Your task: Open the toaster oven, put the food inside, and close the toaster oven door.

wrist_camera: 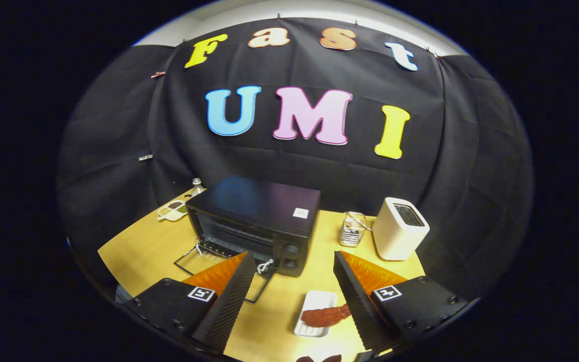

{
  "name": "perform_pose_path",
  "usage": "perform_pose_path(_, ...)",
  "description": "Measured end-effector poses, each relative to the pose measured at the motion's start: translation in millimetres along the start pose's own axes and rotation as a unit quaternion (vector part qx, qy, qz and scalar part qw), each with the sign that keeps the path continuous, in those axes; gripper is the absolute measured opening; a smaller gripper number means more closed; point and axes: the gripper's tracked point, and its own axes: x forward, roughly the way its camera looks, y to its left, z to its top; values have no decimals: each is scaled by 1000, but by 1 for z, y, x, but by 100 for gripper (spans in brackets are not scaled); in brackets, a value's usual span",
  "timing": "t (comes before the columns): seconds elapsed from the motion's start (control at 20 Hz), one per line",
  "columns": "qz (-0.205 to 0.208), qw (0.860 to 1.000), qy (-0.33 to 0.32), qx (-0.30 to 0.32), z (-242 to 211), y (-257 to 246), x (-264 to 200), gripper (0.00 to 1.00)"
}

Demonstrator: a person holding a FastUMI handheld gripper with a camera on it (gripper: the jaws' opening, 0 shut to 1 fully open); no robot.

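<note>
Fingers (289, 301) stand wide apart and hold nothing. Between them, nearer your right finger, the food (325, 315) lies on a white tray (314, 306), its long axis slanting across the tray toward that finger. Beyond the left finger the oven (257, 221) sits on the tabletop (138, 251), door (219, 269) already down. Judged from this, the food comes next: swing right and down.
</note>
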Motion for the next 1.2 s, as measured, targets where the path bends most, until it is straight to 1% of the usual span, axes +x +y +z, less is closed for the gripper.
perform_pose_path(0.15,-3,999,35,17,-20,-56,8,98)
perform_pose_path(0.3,28,995,91,28,-56,-85,18,99)
perform_pose_path(0.4,54,989,135,33,-85,-93,23,98)
perform_pose_path(0.5,80,980,172,59,-108,-95,29,99)
perform_pose_path(0.65,119,962,222,104,-141,-94,43,99)
perform_pose_path(0.75,147,947,256,128,-158,-91,53,98)
perform_pose_path(0.9,174,926,301,146,-181,-93,66,97)
perform_pose_path(1.0,190,911,331,154,-196,-94,73,90)
perform_pose_path(1.1,213,893,355,175,-207,-89,77,84)
perform_pose_path(1.2,227,875,375,205,-211,-84,80,67)
